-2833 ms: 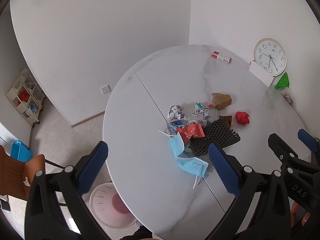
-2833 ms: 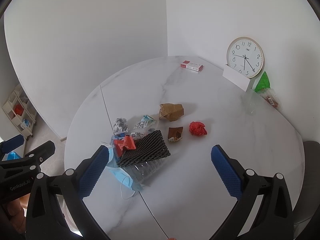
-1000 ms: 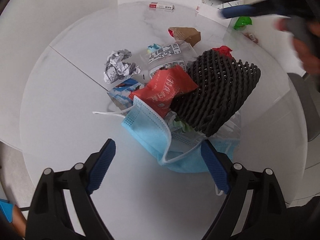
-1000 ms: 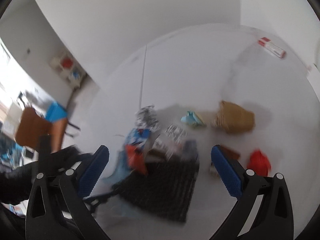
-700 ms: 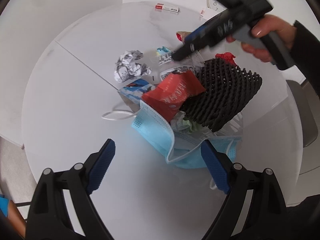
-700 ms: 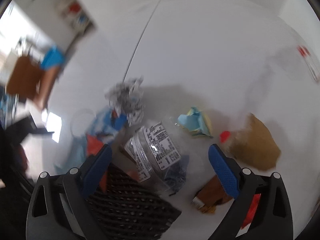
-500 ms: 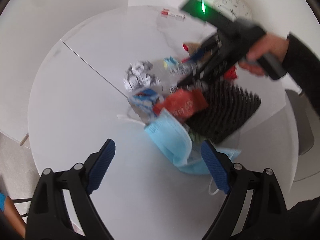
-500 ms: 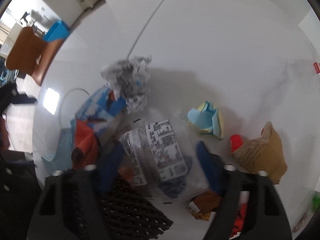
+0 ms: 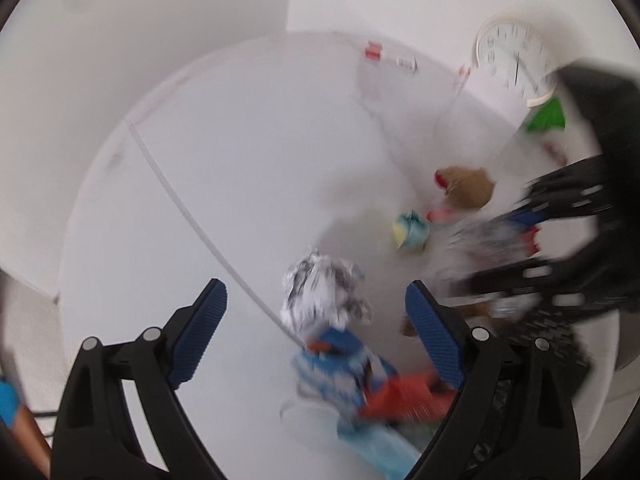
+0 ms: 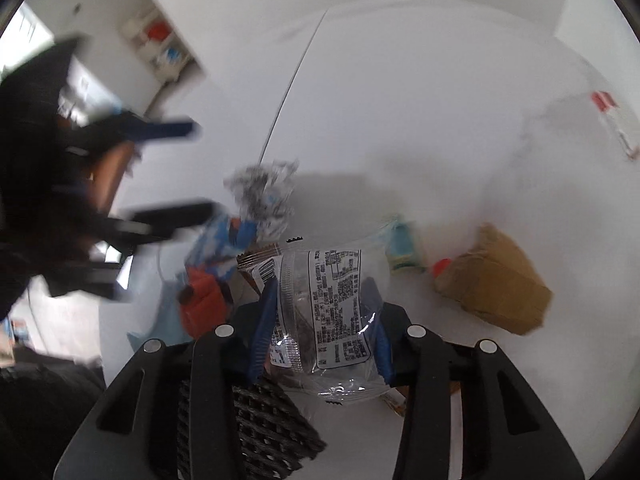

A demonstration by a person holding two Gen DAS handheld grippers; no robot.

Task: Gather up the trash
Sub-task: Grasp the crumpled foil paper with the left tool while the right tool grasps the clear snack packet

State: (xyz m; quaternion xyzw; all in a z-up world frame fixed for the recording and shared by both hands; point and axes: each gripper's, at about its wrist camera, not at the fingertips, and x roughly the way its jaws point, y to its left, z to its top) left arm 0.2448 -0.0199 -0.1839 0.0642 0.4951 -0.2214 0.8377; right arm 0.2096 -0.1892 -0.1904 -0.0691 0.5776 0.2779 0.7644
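Trash lies piled on a white round table (image 9: 240, 160). My right gripper (image 10: 322, 320) points down, jaws closing, its blue pads pressing both sides of a clear wrapper (image 10: 328, 300) with a printed label. That gripper (image 9: 560, 248) is a dark blur in the left wrist view. My left gripper (image 9: 316, 320) is open, and a crumpled newspaper ball (image 9: 320, 296) lies on the table between and beyond its fingers. Below the ball are a blue-white packet (image 9: 340, 368), a red packet (image 9: 400, 400) and a blue face mask (image 9: 372, 444). Black foam netting (image 10: 260, 420) lies under the right gripper.
A brown crumpled paper (image 10: 496, 292) and a yellow-blue paper wad (image 9: 410, 230) lie to the right of the pile. A red-white box (image 9: 390, 56), a clock (image 9: 516, 60) and a green bag (image 9: 546, 116) stand at the table's far edge. A seam (image 9: 192, 216) crosses the tabletop.
My right gripper dropped onto the clear wrapper and its jaws went from wide open to closed around it. My left gripper slid from the mask to the newspaper ball, staying open.
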